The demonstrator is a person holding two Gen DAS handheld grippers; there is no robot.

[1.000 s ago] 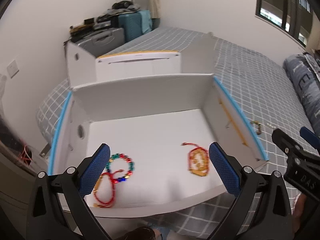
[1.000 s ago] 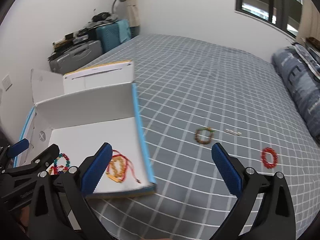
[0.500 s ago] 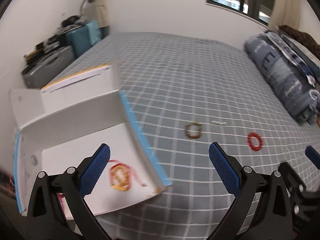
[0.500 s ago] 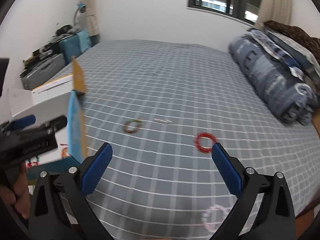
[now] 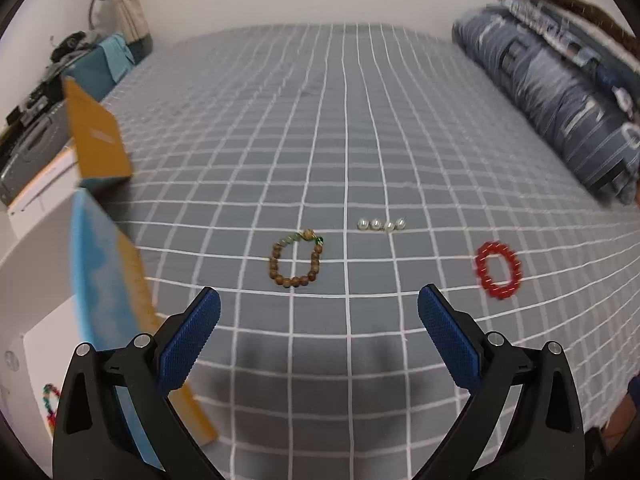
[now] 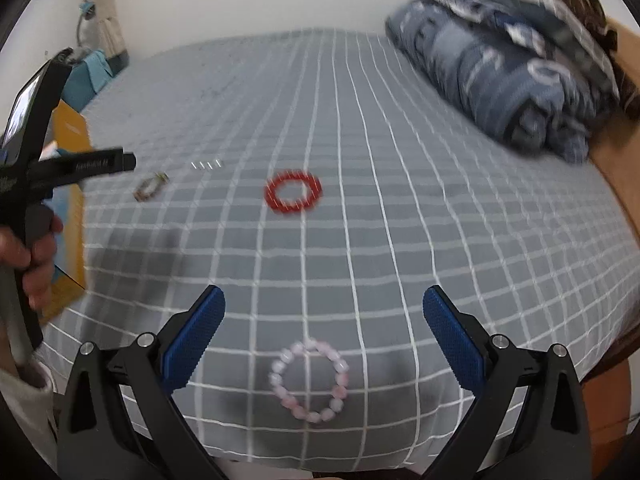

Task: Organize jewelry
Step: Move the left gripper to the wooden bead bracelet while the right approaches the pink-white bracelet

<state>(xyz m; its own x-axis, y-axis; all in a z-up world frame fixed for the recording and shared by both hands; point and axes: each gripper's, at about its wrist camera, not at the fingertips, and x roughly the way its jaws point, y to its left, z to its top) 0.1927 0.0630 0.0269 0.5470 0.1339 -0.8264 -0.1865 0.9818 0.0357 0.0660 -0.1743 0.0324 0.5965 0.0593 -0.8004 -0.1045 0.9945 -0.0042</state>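
We hold both blue-padded grippers wide open and empty: the left gripper (image 5: 319,313) faces the brown wooden bead bracelet (image 5: 295,258) just ahead, slightly left, while the right gripper (image 6: 324,312) hangs over the pale pink bead bracelet (image 6: 309,375), nearer still.

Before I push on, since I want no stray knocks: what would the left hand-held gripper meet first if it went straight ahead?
Probably the brown bead bracelet: it lies on the bedsheet ahead of the open left hand-held gripper, slightly left of centre. Nothing shows between them, though depth is unclear.
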